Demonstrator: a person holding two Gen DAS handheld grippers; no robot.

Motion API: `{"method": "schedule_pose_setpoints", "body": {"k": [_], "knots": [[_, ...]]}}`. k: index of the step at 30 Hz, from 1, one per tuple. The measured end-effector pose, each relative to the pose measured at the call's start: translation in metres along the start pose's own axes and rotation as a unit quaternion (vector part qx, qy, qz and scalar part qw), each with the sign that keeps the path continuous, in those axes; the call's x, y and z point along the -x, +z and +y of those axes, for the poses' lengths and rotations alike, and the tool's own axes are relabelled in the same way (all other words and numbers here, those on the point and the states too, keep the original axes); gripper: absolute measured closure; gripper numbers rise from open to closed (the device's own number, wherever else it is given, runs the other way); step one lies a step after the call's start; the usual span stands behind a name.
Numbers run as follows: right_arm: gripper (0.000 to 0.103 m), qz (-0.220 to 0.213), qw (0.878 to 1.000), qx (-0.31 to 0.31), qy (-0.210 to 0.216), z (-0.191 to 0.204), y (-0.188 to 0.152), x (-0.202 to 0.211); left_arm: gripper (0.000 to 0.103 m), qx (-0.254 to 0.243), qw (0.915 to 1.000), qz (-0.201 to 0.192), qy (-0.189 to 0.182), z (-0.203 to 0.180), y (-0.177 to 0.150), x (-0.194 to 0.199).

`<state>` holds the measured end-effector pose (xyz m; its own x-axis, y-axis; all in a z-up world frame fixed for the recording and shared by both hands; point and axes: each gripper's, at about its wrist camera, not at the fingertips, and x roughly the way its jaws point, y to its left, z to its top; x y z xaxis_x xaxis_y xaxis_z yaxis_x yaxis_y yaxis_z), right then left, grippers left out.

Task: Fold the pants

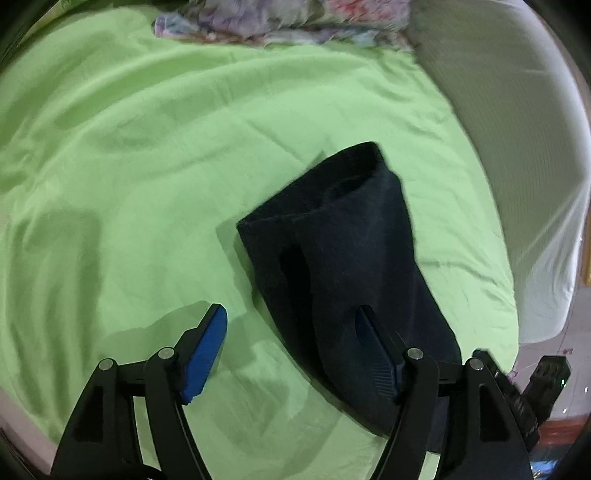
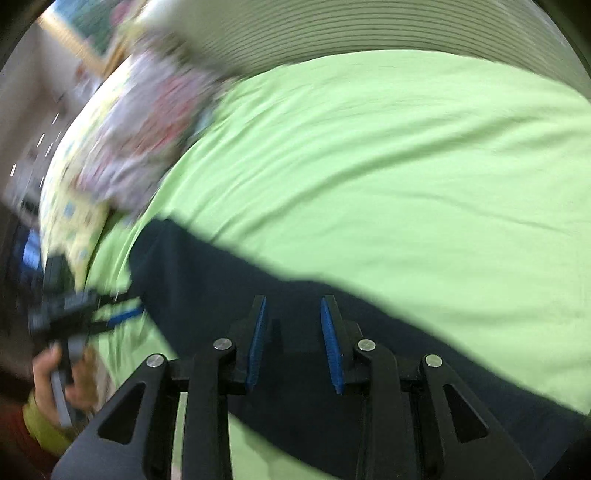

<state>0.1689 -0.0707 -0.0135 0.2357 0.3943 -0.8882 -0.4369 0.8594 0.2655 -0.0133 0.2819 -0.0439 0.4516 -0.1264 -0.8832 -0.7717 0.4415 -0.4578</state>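
Dark navy pants (image 1: 340, 258) lie folded lengthwise on the green bedsheet (image 1: 147, 166), one end pointing away from me. My left gripper (image 1: 291, 314) is open above the near part of the pants, its right finger (image 1: 373, 350) over the cloth and its left finger (image 1: 207, 350) over bare sheet. In the right wrist view the pants (image 2: 207, 269) run as a dark band across the sheet (image 2: 369, 166). My right gripper (image 2: 293, 306) is open, low over the pants, holding nothing. The left gripper also shows there at the left edge (image 2: 122, 314), held in a hand.
A crumpled floral cloth (image 1: 288, 22) lies at the far edge of the bed. A white ribbed headboard or cushion (image 1: 517, 129) borders the bed on the right. The bed's edge and floor show at the lower right (image 1: 561, 332). The right wrist view is motion-blurred.
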Motion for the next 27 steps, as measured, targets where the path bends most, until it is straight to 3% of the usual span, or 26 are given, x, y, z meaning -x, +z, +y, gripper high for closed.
{"method": "schedule_pose_setpoints", "body": {"k": [6, 13, 16, 20, 22, 23, 27], "knots": [[0.072, 0.05, 0.998, 0.01, -0.022, -0.016, 0.021, -0.043, 0.03, 0.001, 1.0, 0.0, 0.007, 0.0, 0.003, -0.014], [0.072, 0.102, 0.991, 0.086, -0.007, 0.009, 0.007, -0.068, 0.032, -0.007, 0.9999, -0.011, 0.002, 0.002, 0.003, -0.016], [0.072, 0.109, 0.983, 0.142, -0.026, 0.024, -0.003, -0.069, 0.033, -0.006, 0.9998, -0.017, -0.003, 0.004, 0.006, -0.017], [0.072, 0.131, 0.98, 0.149, -0.022, 0.022, 0.001, -0.083, 0.036, -0.015, 0.9994, -0.03, -0.007, -0.005, 0.015, -0.023], [0.074, 0.139, 0.978, 0.153, -0.018, 0.023, 0.006, -0.089, 0.047, -0.022, 0.9992, -0.031, -0.012, -0.01, 0.019, -0.029], [0.082, 0.141, 0.977, 0.157, -0.015, 0.023, 0.006, -0.09, 0.048, -0.024, 0.9992, -0.032, -0.01, -0.012, 0.021, -0.031], [0.09, 0.137, 0.973, 0.183, -0.019, 0.03, 0.005, -0.081, 0.076, -0.032, 0.9978, -0.037, -0.045, -0.013, 0.024, -0.029]]}}
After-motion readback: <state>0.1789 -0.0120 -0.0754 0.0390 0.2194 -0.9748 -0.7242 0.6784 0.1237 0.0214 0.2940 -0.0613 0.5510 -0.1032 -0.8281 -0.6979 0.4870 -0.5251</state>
